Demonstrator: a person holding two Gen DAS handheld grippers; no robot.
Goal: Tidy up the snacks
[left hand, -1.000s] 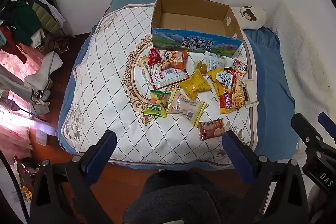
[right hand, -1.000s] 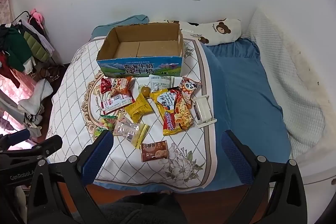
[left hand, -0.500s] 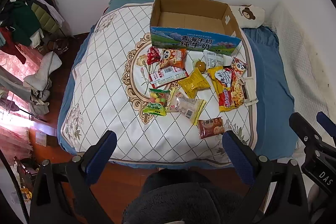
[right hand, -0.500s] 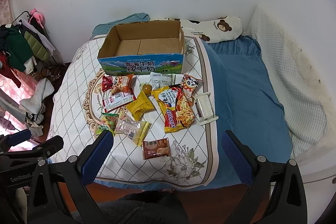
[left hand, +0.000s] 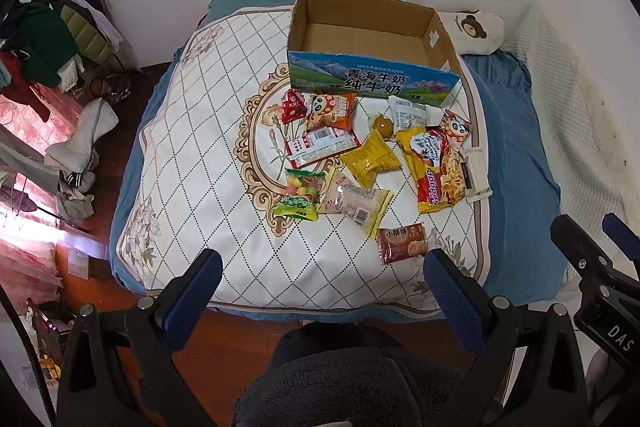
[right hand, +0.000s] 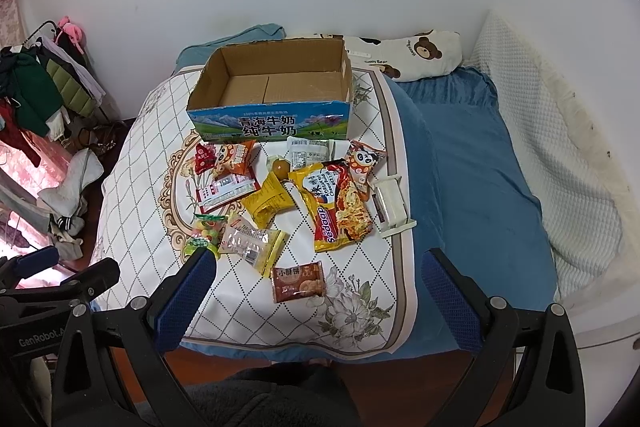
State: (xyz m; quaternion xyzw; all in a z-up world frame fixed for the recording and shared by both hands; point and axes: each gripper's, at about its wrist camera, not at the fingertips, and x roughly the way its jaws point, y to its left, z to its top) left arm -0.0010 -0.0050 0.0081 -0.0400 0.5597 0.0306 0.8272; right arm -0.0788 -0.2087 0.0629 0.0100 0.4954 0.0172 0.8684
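Several snack packets lie on a white quilted cover (left hand: 192, 155) on the bed, in front of an empty open cardboard box (left hand: 372, 47) (right hand: 276, 87). Nearest me is a brown biscuit packet (left hand: 402, 242) (right hand: 298, 281). Beyond it lie a clear-and-yellow packet (right hand: 252, 243), a green candy bag (left hand: 300, 195), a yellow packet (left hand: 374, 157) and a yellow-red noodle packet (left hand: 436, 167) (right hand: 340, 203). My left gripper (left hand: 320, 287) is open and empty above the bed's near edge. My right gripper (right hand: 316, 291) is open and empty, with the brown packet between its fingers in view.
A white plastic holder (right hand: 392, 203) lies at the cover's right edge. A bear-print pillow (right hand: 416, 53) sits behind the box. Blue bedding (right hand: 472, 187) fills the right side. Clothes and a rack (left hand: 48, 43) crowd the floor at left. White walls stand behind and right.
Both grippers have moved forward a little toward the bed; the snacks and the box appear slightly closer. Nothing on the bed has moved.
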